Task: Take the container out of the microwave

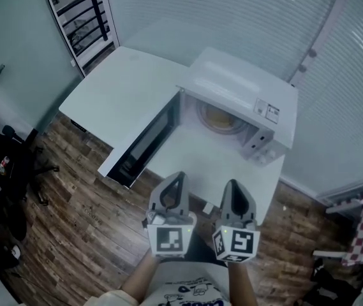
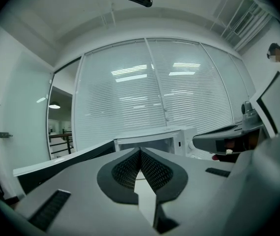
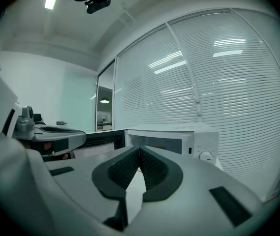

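a white microwave (image 1: 248,97) stands on the white worktop (image 1: 120,91) with its door (image 1: 141,146) swung wide open to the left. the container (image 1: 221,117), a yellowish round shape, sits inside the microwave cavity, seen only from above in the head view. both grippers hang side by side over the wood floor (image 1: 85,234) in front of the worktop's near edge, pointing at the microwave and well apart from it. the left gripper (image 1: 179,174) has its jaws pressed together with nothing between them, as the left gripper view shows. the right gripper (image 1: 232,183) is likewise closed and empty. window blinds (image 1: 245,18) run behind the microwave.
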Tool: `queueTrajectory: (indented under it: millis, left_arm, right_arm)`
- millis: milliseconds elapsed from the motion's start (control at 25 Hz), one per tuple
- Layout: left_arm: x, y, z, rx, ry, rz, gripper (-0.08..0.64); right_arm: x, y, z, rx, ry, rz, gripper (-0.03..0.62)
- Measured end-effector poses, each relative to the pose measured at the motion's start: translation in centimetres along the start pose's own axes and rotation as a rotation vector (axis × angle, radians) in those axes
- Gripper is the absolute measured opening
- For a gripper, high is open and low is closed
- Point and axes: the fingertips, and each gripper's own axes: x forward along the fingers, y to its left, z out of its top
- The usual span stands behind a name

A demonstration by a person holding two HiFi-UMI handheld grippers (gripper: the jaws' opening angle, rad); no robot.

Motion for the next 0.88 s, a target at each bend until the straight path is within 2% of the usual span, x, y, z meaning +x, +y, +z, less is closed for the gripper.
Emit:
queueTrajectory:
  millis: [360,880]
  left_arm:
    - [7.2,1.5,-0.2,-0.029,0.005,-0.008,0.04]
    - [11.2,1.5,-1.7,-0.031,0.04,-0.057,0.04]
  right_arm:
    - [7.0,-2.6,0.5,0.003,0.015,-0.006,0.015]
    - [10.5,-2.5,-0.7,0.013,0.063,-0.017,0.017]
